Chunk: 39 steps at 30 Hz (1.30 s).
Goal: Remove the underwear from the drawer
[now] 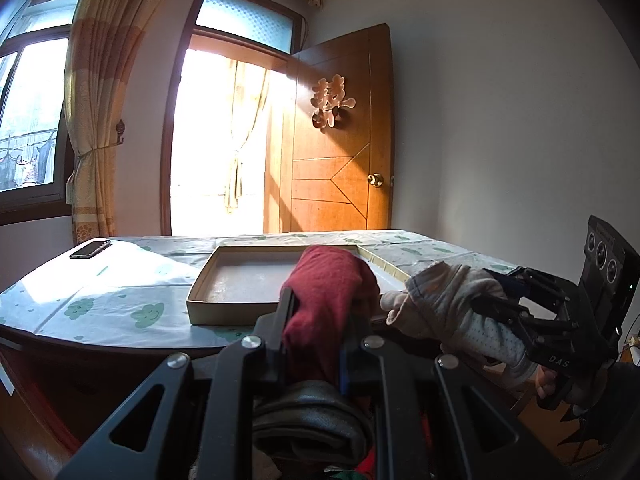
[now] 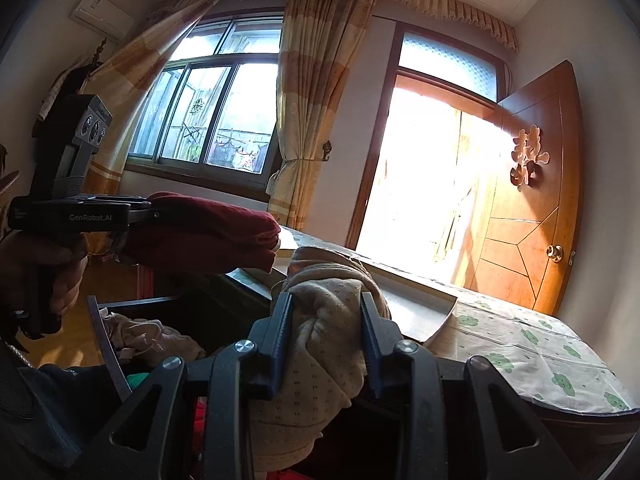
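Observation:
My left gripper [image 1: 318,312] is shut on a folded dark red underwear [image 1: 332,280] and holds it up at the table's near edge; it also shows in the right wrist view [image 2: 208,228]. My right gripper [image 2: 326,320] is shut on a beige patterned underwear [image 2: 324,320], which also shows in the left wrist view [image 1: 444,300], just right of the red one. The open drawer [image 2: 106,336] lies below both grippers, with more beige clothes [image 2: 152,340] and dark clothes [image 1: 316,420] in it.
A shallow cardboard box lid [image 1: 200,280] lies on the table [image 1: 112,312] right behind the grippers. A phone [image 1: 90,249] lies at the table's far left. An open wooden door [image 1: 340,140], a window and curtains stand behind.

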### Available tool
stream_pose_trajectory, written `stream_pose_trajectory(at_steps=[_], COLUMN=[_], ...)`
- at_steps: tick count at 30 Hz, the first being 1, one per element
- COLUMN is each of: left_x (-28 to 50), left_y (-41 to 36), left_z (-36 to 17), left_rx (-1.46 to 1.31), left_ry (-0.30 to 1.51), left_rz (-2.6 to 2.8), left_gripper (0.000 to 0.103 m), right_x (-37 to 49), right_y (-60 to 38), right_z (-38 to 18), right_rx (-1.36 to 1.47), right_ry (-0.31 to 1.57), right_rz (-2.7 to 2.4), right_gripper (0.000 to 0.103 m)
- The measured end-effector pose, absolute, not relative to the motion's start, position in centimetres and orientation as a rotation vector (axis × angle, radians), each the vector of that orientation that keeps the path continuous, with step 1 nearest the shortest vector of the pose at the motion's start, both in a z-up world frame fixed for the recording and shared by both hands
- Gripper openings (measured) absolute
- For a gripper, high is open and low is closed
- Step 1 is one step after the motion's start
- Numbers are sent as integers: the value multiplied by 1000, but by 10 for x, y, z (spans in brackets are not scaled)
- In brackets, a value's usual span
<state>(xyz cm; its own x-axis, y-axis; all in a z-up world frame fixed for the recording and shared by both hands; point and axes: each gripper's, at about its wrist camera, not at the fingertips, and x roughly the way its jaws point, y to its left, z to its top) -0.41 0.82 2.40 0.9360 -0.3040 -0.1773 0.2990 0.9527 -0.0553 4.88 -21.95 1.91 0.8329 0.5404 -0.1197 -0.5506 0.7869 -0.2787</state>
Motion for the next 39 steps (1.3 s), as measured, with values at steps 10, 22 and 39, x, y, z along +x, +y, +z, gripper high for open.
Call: stream_pose_trajectory(at_steps=[10,22,39], left_x=[2,5,4], left_y=[6,8,13], left_z=[29,24,15], left_rx=[-29,-36,-53], left_ry=[197,218,243], left_rz=[-311,-312,-320], left_gripper=[15,15,15], right_x=[72,126,142], right_y=[-216,-216,-195], right_z=[16,-43,-105], right_rx=[-310,-455,-718], right_ry=[178,717,1012], right_rz=[616,495,391], right_gripper=[21,48,25])
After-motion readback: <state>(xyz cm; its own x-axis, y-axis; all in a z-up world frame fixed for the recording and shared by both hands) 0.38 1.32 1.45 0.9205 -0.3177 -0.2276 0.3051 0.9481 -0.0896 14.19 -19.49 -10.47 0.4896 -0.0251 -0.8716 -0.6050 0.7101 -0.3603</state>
